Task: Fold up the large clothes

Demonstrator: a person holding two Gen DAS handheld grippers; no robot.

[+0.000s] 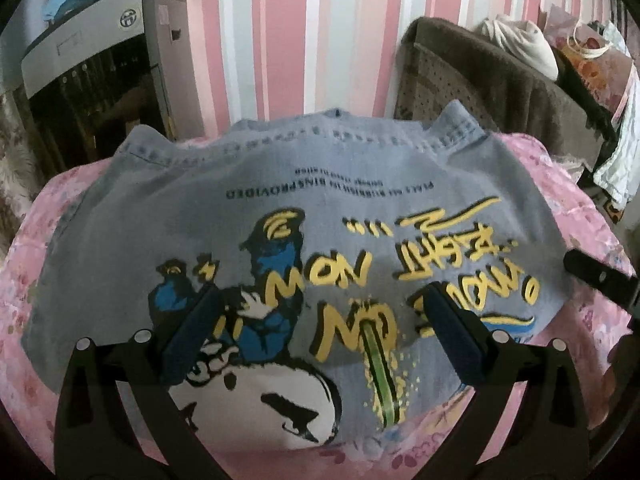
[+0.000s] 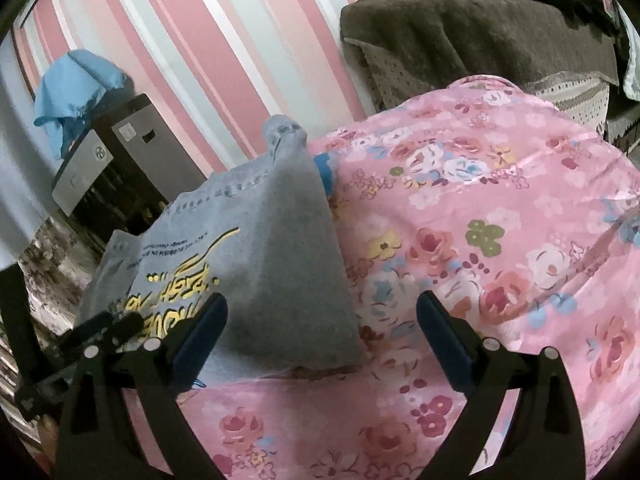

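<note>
A: Left gripper (image 1: 320,320)?
B: Released, jaws apart above the shirt (image 1: 280,208), holding nothing.
A: Shirt?
B: Flat on the pink sheet (image 2: 500,220), print up.
A: Right gripper (image 2: 320,320)?
B: Released over the shirt's right edge.

Lying spread on the floral bedsheet (image 1: 576,184), the printed t-shirt (image 1: 280,208), print facing up and its hem toward the striped wall (image 1: 280,40). Hovering over the near part of the shirt, the left gripper (image 1: 316,332), jaws apart. Sitting over the shirt's right edge (sheet beyond it to the right), the right gripper (image 2: 320,340), likewise spread. Standing behind-left against the wall, an air cooler (image 1: 80,60); lying behind-right, a folded blanket (image 1: 480,80).
</note>
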